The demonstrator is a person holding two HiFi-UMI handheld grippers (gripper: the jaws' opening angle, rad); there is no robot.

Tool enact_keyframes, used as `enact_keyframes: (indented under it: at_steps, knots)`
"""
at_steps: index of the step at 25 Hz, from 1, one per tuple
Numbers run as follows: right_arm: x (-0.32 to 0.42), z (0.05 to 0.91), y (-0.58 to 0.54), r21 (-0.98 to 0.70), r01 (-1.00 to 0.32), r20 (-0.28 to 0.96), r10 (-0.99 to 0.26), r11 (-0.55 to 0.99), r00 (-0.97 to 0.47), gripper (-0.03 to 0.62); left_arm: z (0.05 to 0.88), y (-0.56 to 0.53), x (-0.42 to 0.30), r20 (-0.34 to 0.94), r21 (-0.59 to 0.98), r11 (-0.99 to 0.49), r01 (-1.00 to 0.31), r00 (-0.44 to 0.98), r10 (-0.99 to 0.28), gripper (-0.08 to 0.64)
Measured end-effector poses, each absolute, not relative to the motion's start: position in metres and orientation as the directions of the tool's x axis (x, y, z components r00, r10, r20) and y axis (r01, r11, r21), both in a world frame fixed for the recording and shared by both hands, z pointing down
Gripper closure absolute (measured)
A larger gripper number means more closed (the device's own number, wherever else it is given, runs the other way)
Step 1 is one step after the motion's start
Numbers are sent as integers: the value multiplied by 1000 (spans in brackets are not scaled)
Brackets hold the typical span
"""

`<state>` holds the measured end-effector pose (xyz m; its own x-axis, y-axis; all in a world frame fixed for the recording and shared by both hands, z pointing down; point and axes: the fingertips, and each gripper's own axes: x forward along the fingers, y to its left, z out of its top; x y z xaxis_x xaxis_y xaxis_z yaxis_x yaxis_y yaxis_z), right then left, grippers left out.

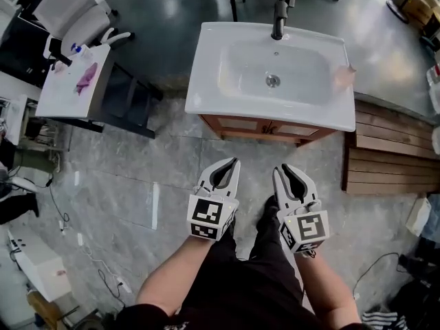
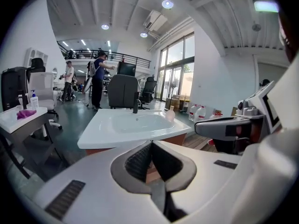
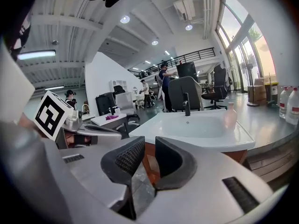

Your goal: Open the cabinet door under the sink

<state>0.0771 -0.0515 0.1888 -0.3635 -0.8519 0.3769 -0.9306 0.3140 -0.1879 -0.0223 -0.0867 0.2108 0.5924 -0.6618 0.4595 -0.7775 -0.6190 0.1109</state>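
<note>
Left gripper [image 1: 233, 162] jaws closed, empty. Right gripper [image 1: 281, 170] jaws narrowly apart, empty. Cabinet door [image 1: 234, 123] at 12 o'clock, untouched, closed, under sink [image 1: 206, 67].

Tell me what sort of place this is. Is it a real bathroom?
Probably not: it looks like an open office or lab hall with a mock-up. The sink vanity stands alone on a bare floor, an office chair sits behind it, and a railed mezzanine runs above.
</note>
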Motion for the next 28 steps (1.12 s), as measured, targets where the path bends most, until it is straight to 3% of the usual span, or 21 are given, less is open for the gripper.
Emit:
enact_keyframes:
  at_steps: [11, 28]
  knots:
    - [166, 257, -84, -211, -907, 436, -795, 364, -421, 488, 264, -120, 67, 472, 124, -566, -815, 551, -688, 548]
    - [133, 365, -54, -173, -935, 454, -818, 309, -354, 483, 365, -99, 38, 431, 152, -577, -802, 579, -692, 547]
